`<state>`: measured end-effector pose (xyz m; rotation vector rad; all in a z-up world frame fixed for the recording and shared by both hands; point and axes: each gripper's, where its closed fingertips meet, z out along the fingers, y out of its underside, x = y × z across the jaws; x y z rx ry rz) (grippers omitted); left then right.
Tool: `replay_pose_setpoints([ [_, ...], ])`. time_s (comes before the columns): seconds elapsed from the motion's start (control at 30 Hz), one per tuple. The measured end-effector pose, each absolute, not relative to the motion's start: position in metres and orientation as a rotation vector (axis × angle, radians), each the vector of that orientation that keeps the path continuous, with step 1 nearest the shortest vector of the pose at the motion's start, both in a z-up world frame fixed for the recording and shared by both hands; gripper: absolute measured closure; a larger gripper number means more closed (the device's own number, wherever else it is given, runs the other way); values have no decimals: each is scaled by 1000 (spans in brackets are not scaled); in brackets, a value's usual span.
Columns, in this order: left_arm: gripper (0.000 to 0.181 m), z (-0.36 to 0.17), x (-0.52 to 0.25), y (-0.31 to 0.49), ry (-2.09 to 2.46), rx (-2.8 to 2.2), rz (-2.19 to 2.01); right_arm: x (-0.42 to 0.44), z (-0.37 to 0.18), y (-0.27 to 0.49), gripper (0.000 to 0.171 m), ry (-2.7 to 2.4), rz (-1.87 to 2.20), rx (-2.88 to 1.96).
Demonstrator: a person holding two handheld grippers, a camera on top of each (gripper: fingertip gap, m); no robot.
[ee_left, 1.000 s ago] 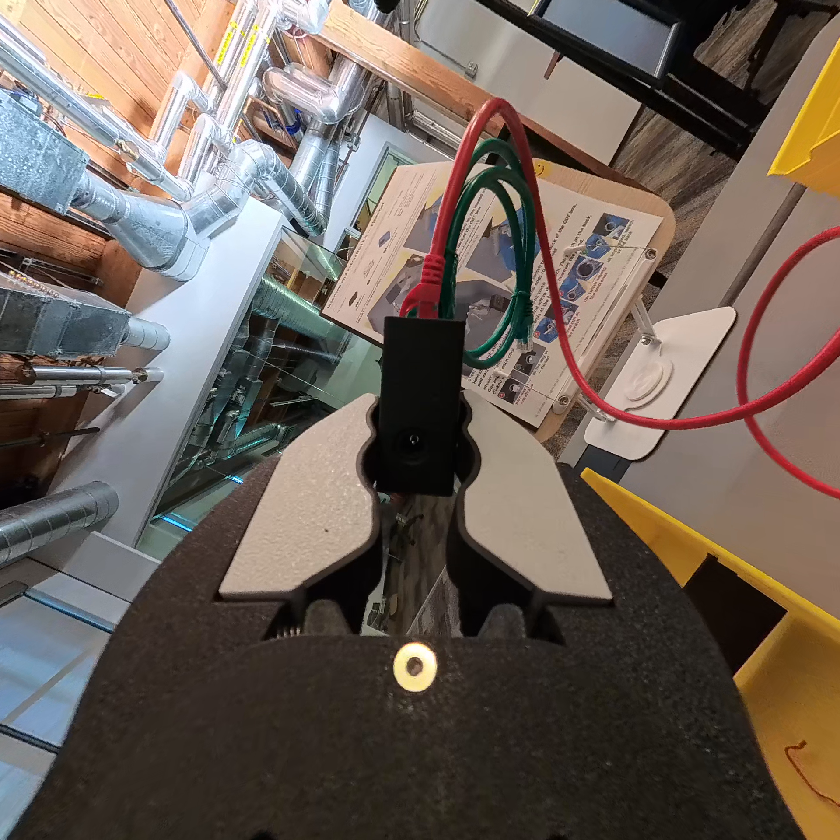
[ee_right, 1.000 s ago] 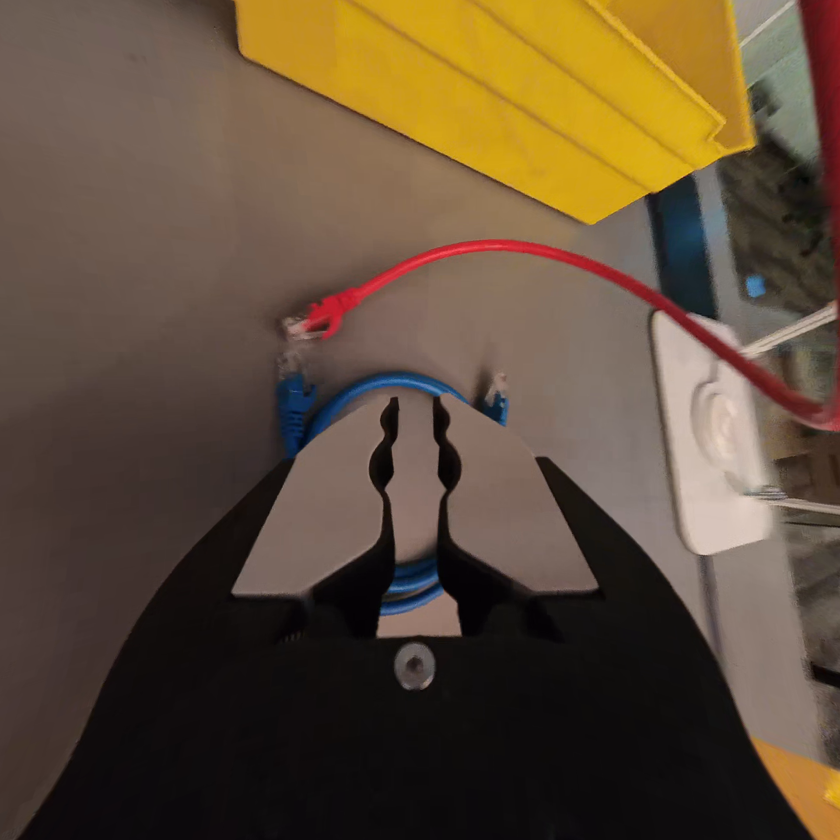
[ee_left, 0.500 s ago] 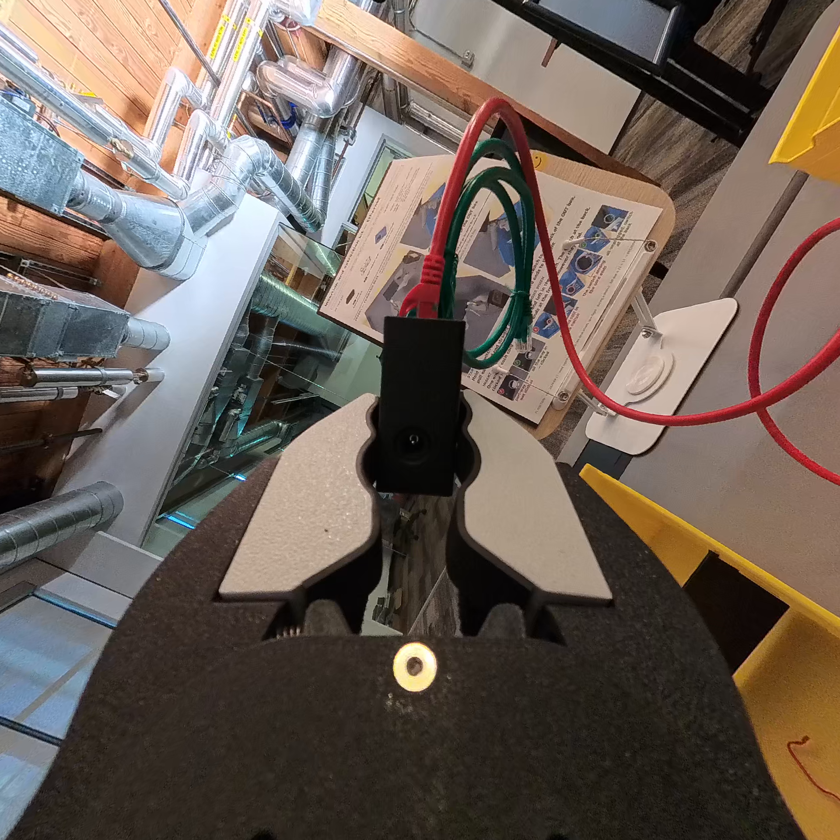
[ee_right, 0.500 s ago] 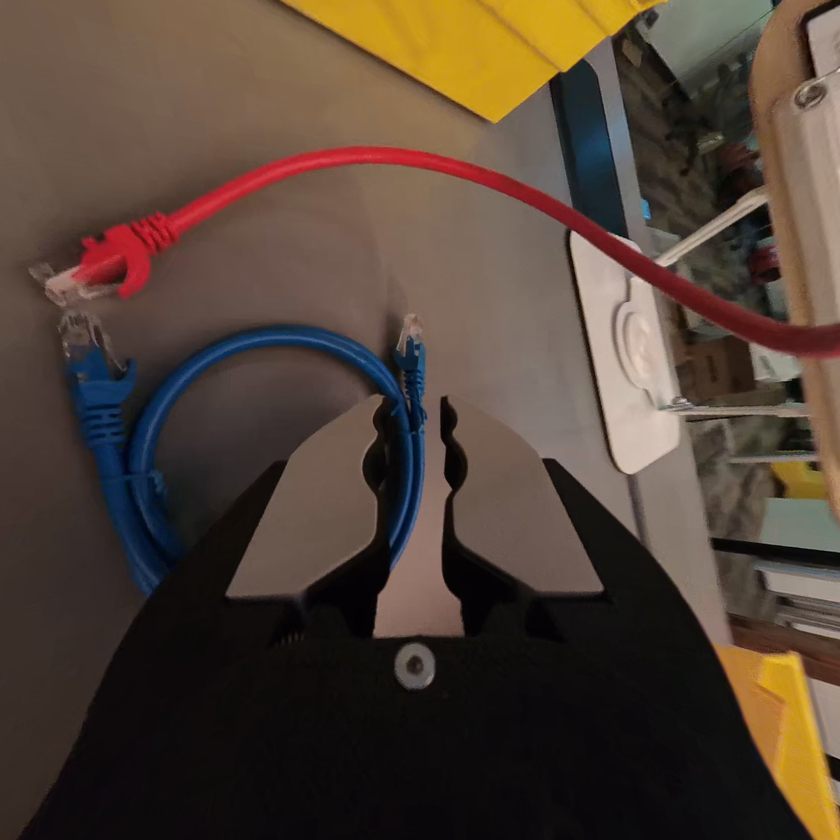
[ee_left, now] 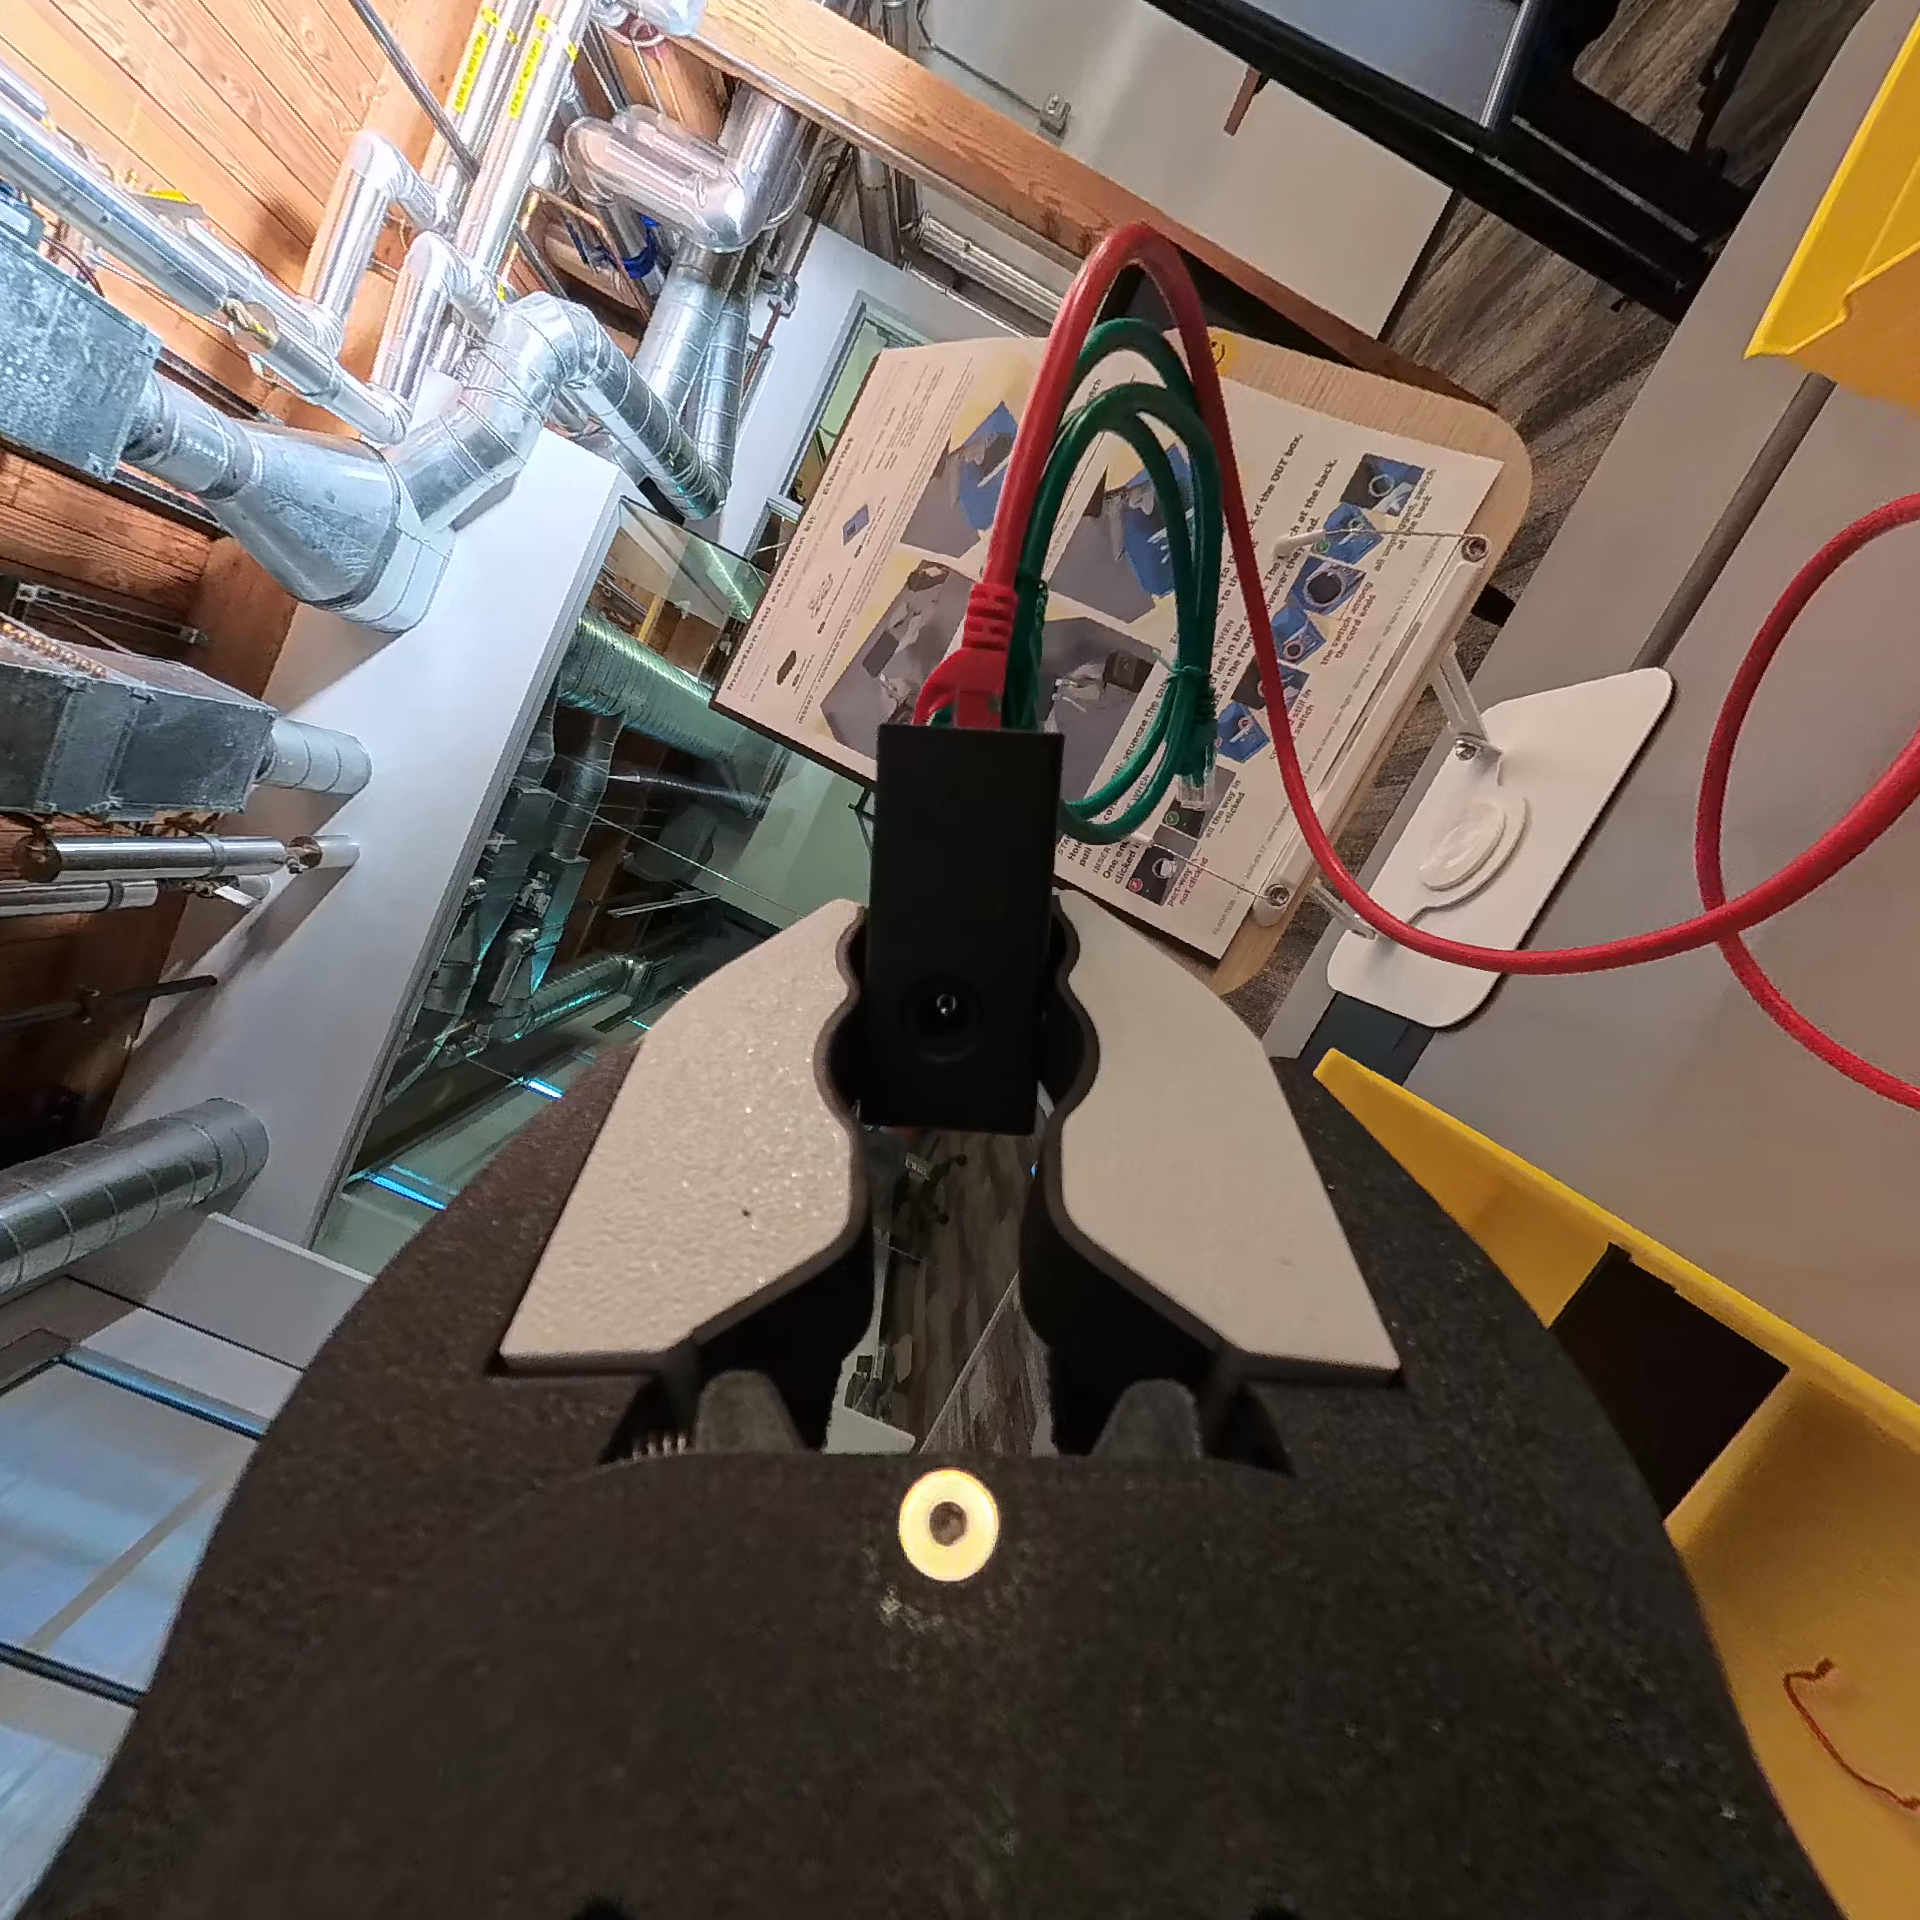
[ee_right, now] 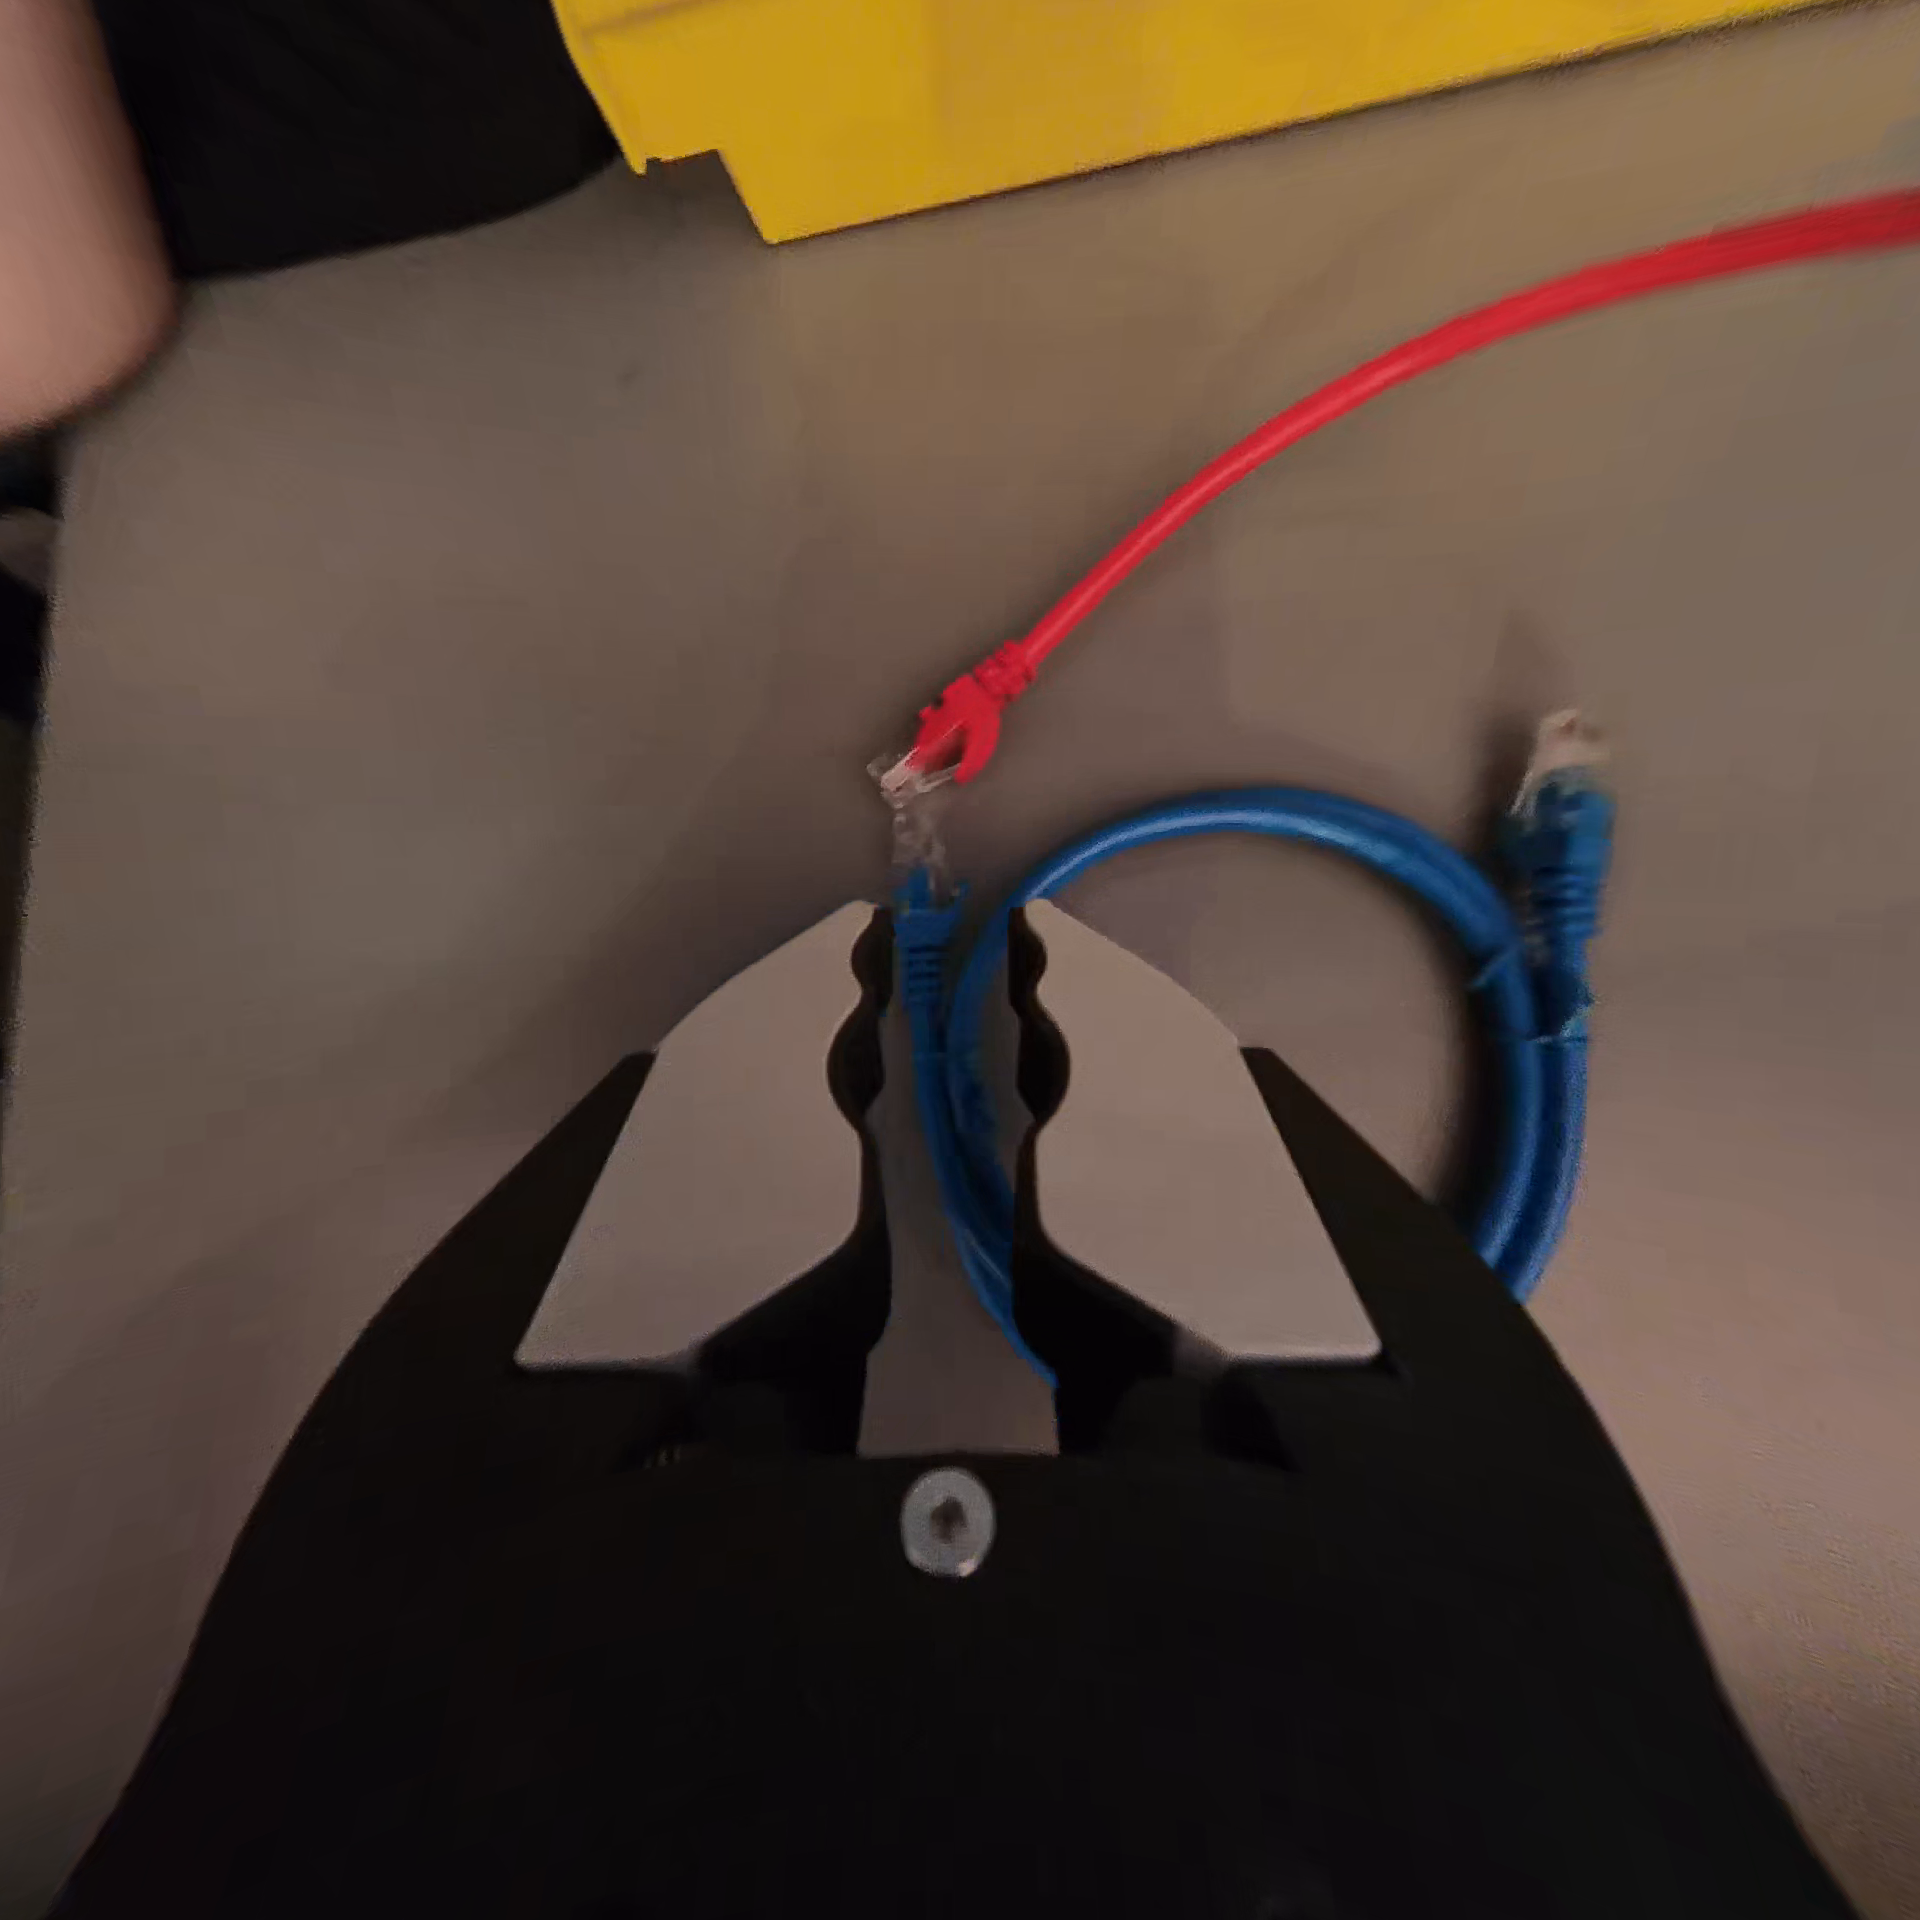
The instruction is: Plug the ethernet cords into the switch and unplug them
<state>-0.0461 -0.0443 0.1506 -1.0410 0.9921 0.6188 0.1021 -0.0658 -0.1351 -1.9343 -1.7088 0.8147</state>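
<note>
My left gripper (ee_left: pixel 954 935) is shut on a small black switch (ee_left: pixel 961 914) and holds it up in the air. A red cord (ee_left: pixel 1226 582) and a coiled green cord (ee_left: pixel 1153 499) are plugged into the switch's far side. The red cord loops down to the grey table (ee_left: pixel 1662 1039). In the right wrist view my right gripper (ee_right: pixel 951 914) is open just above the table, with one plug end of a coiled blue cord (ee_right: pixel 1351 831) between its fingers. The red cord's free plug (ee_right: pixel 961 727) lies just ahead of the blue plug (ee_right: pixel 920 925).
A yellow bin (ee_right: pixel 1143 83) lies at the top of the right wrist view, and another yellow bin (ee_left: pixel 1714 1403) is at the left wrist view's right. An instruction board on a white stand (ee_left: pixel 1486 831) stands at the table edge. A person's arm (ee_right: pixel 62 208) is at the upper left. Tip to tip, the grippers are about 30 cm apart.
My right gripper has swung from the blue cord's one plug end to its other end, beside the red plug, and now straddles it. The left gripper has held the switch steady.
</note>
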Motion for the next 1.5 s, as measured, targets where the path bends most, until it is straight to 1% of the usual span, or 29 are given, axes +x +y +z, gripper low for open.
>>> replay_pose_setpoints([
  [0.03,152,151,-45,-44,994,-1040,619,104,-137,-67,149,-1702,839,-1965],
  [0.2,152,149,-41,-44,1011,-1039,626,111,-152,-68,133,-1738,789,-2040],
  [0.27,152,149,-39,-44,1016,-1039,626,108,-152,-72,133,-1722,858,-2063],
  [0.4,152,148,-38,-44,1022,-1039,631,108,-153,-69,143,-1717,843,-2038],
  [0.73,152,147,-42,-42,1014,-1052,645,104,-153,-68,148,-1699,926,-1968],
  [0.83,152,147,-42,-41,1016,-1053,649,104,-153,-70,152,-1835,800,-1839],
  [0.93,152,146,-42,-40,1015,-1055,653,104,-152,-69,153,-1897,644,-1759],
  [1.1,152,146,-42,-40,1017,-1055,655,101,-141,-60,153,-1847,542,-1715],
  [1.37,152,145,-44,-36,1005,-1079,669,109,-109,-32,154,-1813,46,-1433],
  [1.5,152,142,-55,-27,973,-1135,713,112,-97,-38,154,-1839,34,-1382],
])
